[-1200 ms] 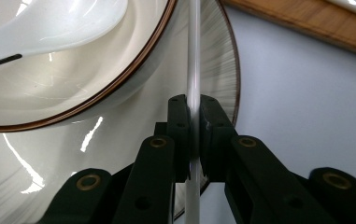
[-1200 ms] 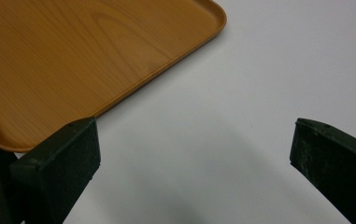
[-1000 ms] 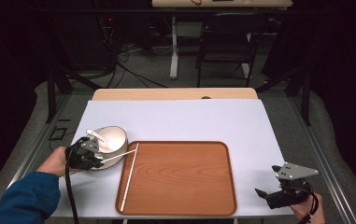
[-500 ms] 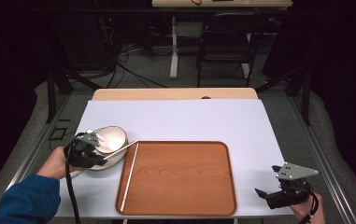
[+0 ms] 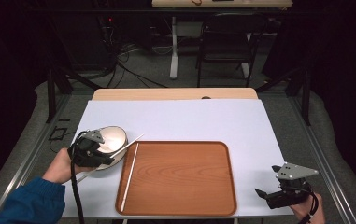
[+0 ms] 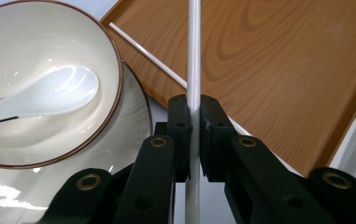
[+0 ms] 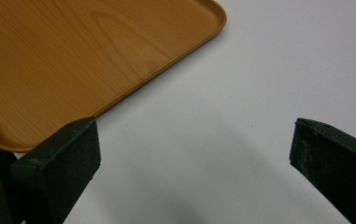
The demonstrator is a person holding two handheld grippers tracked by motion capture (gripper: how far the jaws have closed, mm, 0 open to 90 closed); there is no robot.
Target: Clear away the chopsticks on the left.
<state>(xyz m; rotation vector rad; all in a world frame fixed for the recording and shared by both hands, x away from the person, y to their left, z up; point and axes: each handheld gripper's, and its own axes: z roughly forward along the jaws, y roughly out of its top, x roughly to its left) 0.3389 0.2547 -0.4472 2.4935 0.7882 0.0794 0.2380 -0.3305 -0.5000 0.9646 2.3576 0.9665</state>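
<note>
My left gripper (image 5: 103, 154) hangs at the near side of a white bowl (image 5: 114, 138), shut on a white chopstick (image 5: 131, 142) that slants toward the wooden tray (image 5: 185, 196). In the left gripper view the chopstick (image 6: 193, 56) runs straight up between the closed pads of the gripper (image 6: 192, 105). A second chopstick (image 5: 129, 177) lies along the tray's left edge (image 6: 147, 56). The brown-rimmed bowl (image 6: 40, 56) holds a white spoon (image 6: 59, 91) and sits on a white plate (image 6: 136, 123). My right gripper (image 5: 265, 193) rests open at the table's near right corner, with nothing between its jaws (image 7: 192, 154).
The tray (image 7: 73, 56) lies at the middle front of the white mat (image 5: 175, 121). A bare wooden strip (image 5: 166, 94) runs along the mat's far edge. Beyond the table stand a chair (image 5: 227, 42) and a desk frame, with cables on the floor.
My left gripper has risen and drifted a little to the right with the chopstick in it. The right gripper has stayed put.
</note>
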